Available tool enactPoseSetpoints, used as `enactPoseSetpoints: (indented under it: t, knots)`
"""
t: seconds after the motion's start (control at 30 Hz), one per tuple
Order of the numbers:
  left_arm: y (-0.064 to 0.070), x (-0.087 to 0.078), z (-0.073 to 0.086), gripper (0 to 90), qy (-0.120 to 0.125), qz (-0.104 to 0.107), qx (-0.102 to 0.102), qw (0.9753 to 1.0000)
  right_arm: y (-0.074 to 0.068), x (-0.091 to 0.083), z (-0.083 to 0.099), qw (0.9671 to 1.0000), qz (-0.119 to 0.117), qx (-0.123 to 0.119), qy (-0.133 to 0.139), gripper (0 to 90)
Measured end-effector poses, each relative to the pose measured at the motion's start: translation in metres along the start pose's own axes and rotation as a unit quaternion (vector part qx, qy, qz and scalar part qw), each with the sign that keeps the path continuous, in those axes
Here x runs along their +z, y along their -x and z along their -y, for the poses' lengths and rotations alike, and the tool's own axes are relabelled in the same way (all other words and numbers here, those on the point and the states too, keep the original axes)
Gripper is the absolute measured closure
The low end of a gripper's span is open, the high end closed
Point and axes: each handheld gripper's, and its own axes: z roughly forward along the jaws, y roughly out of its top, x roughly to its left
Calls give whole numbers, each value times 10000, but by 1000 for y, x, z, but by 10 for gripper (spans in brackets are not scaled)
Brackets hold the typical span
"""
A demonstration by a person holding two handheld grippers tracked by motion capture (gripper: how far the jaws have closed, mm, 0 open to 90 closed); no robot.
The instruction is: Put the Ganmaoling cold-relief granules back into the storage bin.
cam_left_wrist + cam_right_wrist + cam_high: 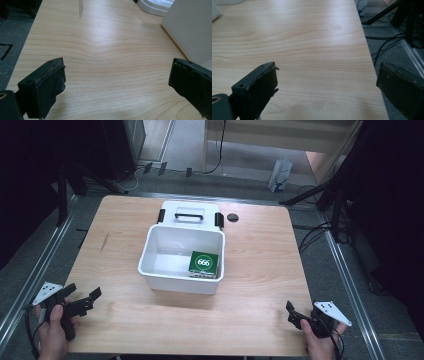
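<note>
Both grippers gape empty beside the white bin [165, 270]

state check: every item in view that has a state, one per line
white bin: open, lid off, upright.
lid: off, lying flat on the table behind the bin, handle up.
green box: inside the bin, at its right side.
left gripper: open, empty, over the table's near left corner.
right gripper: open, empty, over the table's near right edge.
</note>
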Motion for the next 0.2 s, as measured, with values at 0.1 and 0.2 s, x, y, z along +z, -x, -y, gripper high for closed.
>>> enactPoseSetpoints:
  t: [0.1, 0.2]
  knots:
    - [0, 1, 0, 13, -14, 6, 10, 10000, 0, 1, 0, 10000, 47, 30, -50, 21]
    - [0, 1, 0, 13, -14, 11, 21, 10000, 2, 1, -1, 9999, 17, 74, -75, 21]
